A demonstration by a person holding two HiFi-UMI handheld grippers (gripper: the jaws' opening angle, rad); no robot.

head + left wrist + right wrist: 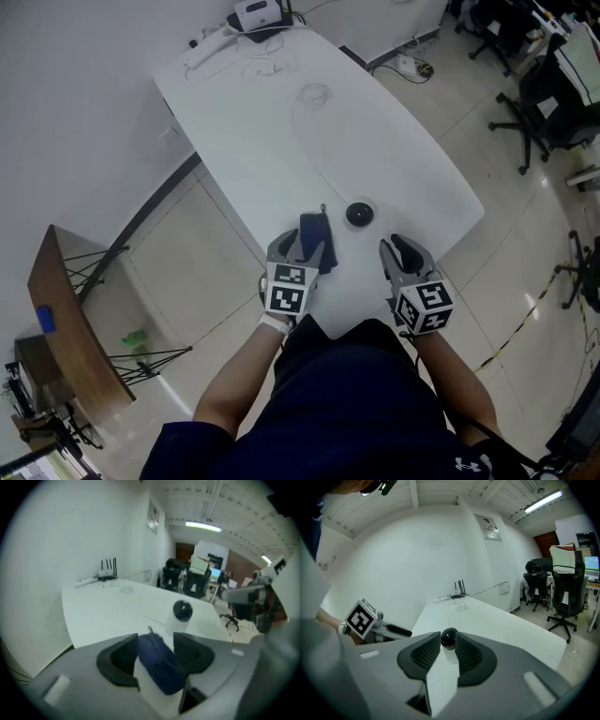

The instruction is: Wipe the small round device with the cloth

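- Navy cloth (317,239) is bunched near the tabletop's (281,131) near edge, just left of the small round device (359,215).
- The device, a black ball on a white base, stands upright close to that same near edge, apart from the cloth.
- The left gripper (300,246) is over the near edge. In the left gripper view its jaws stand wide apart with the cloth (159,665) in the gap, and neither pad squeezes it. The device (182,611) shows beyond them.
- The right gripper (401,251) hangs at the near edge, right of the device. Its jaws are parted and hold nothing, and the device (449,639) stands ahead of the gap, not inside it.
- White cables (314,94) lie toward the tabletop's far end.
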